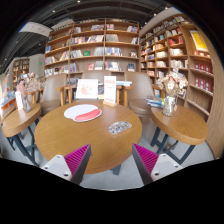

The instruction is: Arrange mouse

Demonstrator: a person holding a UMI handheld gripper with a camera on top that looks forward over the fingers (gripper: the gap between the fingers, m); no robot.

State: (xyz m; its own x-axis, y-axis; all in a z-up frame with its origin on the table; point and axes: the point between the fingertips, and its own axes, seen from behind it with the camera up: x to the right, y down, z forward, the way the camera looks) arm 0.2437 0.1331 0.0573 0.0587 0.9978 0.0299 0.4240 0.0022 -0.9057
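Wooden and round, the table (pixel 60 135) fills the middle of the frame, with a white and red mouse pad (pixel 82 112) left of centre. A small pale mouse (pixel 119 127) lies right of centre, too small to tell its heading. At the bottom, the gripper (pixel 112 160) is spread wide, its pink pads (pixel 76 156) empty, with the mouse beyond them.

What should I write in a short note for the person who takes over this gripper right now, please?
Gripper: fingers open, nothing between them, held above the near edge of the round wooden table.
On the table: a white and red mat on the far side, and a small grey object, possibly the mouse, just beyond the fingers; it is too small to be sure.
Done: nothing that can be seen; the object is not grasped.
Left: approach the grey object, confirm it is the mouse, grasp it and arrange it, probably on the mat.
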